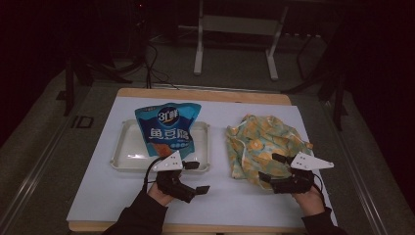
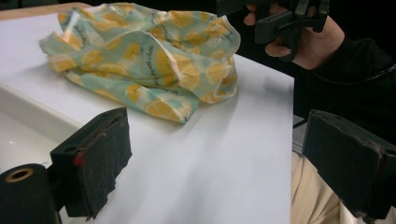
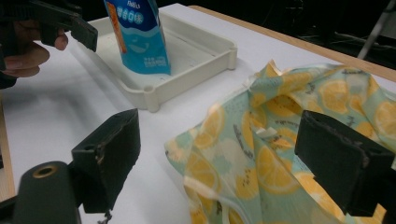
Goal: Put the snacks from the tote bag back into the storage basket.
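1. One lemon-print fabric bag point(image 1: 264, 144) is seen crumpled on the white table cover point(image 1: 220, 196), to the right of the tray.
2. One white tray point(image 1: 128, 155) is counted; one blue snack packet point(image 1: 168, 128) is held in it.
3. The left gripper point(image 1: 197, 177) is held wide open above the cover, just before the tray.
4. The right gripper point(image 1: 271, 167) is spread wide at the bag's near edge, nothing clamped.
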`<state>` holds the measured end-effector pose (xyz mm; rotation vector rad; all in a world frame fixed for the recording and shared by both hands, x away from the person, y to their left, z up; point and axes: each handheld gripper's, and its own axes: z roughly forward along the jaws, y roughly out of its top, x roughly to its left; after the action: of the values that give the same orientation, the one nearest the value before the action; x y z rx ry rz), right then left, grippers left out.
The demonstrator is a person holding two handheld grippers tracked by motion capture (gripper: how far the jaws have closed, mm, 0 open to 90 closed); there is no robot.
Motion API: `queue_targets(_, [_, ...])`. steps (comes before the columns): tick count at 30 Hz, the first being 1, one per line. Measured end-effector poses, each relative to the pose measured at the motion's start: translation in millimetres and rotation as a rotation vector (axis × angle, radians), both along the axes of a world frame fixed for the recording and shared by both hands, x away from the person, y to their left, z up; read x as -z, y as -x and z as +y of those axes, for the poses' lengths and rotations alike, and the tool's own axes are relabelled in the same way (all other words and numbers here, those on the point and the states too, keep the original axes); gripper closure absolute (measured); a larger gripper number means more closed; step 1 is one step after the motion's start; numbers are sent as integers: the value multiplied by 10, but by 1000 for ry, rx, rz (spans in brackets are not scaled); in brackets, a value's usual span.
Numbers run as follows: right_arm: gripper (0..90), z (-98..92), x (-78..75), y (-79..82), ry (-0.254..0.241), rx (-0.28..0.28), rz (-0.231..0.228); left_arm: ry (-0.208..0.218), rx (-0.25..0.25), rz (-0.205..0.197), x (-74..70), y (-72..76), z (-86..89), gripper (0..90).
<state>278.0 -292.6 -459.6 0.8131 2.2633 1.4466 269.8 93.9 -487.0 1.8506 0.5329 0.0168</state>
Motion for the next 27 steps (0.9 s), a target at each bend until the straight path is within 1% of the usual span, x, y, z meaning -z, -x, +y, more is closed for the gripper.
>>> queue_targets(7, [142,-76,70,91,11,13,0,-9,13,-1,70,16,-23,88])
queue_targets(8, [142,-83,82,106,17,21,0,-32,13,-11,93,20,-31,88])
queue_targets(10, [142,-103,107,130,19,23,-3,-42,19,-17,117,25,-36,88])
queue_targets(11, [142,-114,118,144,16,25,-1,-58,25,-28,122,32,-40,88])
queue_targets(12, [142,-126,131,160,16,30,-8,-68,30,-36,125,40,-41,87])
queue_targets(13, [142,-140,143,178,16,33,-9,-71,34,-38,129,46,-38,87])
queue_targets(15, [142,-167,169,209,3,37,-14,-85,35,-47,144,59,-32,87])
queue_targets(16, [142,-176,180,219,0,42,-13,-88,36,-44,157,68,-31,88])
queue_targets(18, [142,-189,201,222,-9,51,-25,-101,39,-43,185,81,-24,88])
queue_targets(20, [142,-196,214,211,-4,62,-29,-110,47,-42,203,87,-11,87])
queue_targets(21, [142,-202,223,209,-3,69,-37,-113,43,-46,205,90,-1,87])
queue_targets(25, [141,-225,242,193,14,86,-49,-100,28,-46,211,89,50,87])
queue_targets(27, [142,-234,253,184,10,89,-42,-96,20,-51,209,94,70,88])
